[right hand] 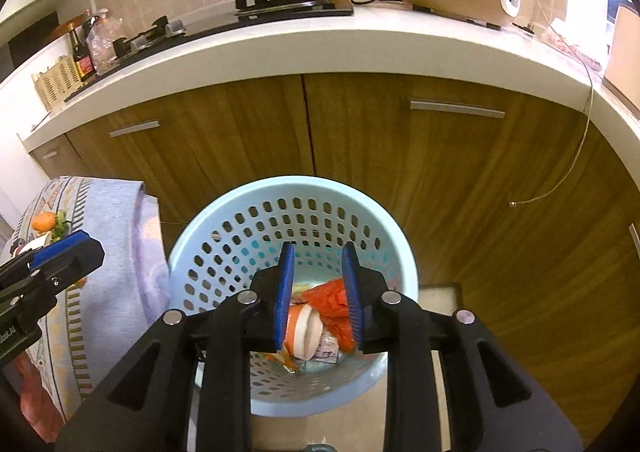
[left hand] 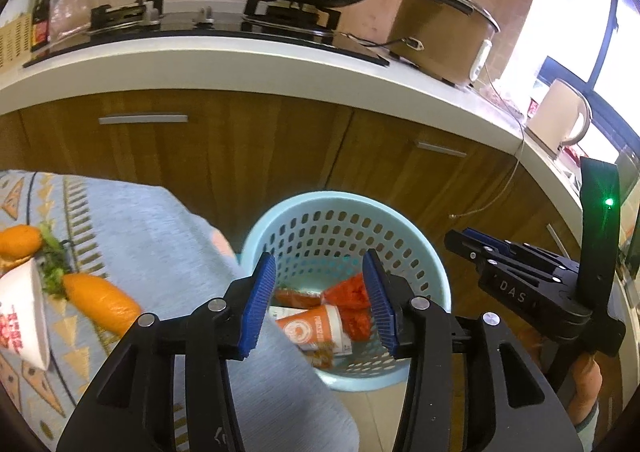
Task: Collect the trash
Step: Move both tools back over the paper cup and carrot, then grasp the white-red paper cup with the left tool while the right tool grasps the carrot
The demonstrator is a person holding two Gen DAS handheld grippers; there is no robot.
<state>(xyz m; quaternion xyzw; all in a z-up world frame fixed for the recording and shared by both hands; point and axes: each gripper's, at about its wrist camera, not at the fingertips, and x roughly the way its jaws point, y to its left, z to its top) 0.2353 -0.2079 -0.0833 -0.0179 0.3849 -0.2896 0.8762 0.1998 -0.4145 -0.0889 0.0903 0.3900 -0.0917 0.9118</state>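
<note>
I hold both tools over the pale blue perforated plastic basket [right hand: 224, 248] on the floor | left tool [left hand: 320, 302] jaws apart, empty | right tool [right hand: 318, 292] jaws parted, empty | orange paper cup [left hand: 310, 326] and red wrappers [left hand: 348, 292] lie in the basket's bottom | cloth-covered table [left hand: 132, 219] just left

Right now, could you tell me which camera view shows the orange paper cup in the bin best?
The left wrist view: the orange paper cup lies on its side in the blue bin, its printed side visible between the open fingers. The right wrist view catches mainly its white rim, partly hidden behind a blue pad.
</note>
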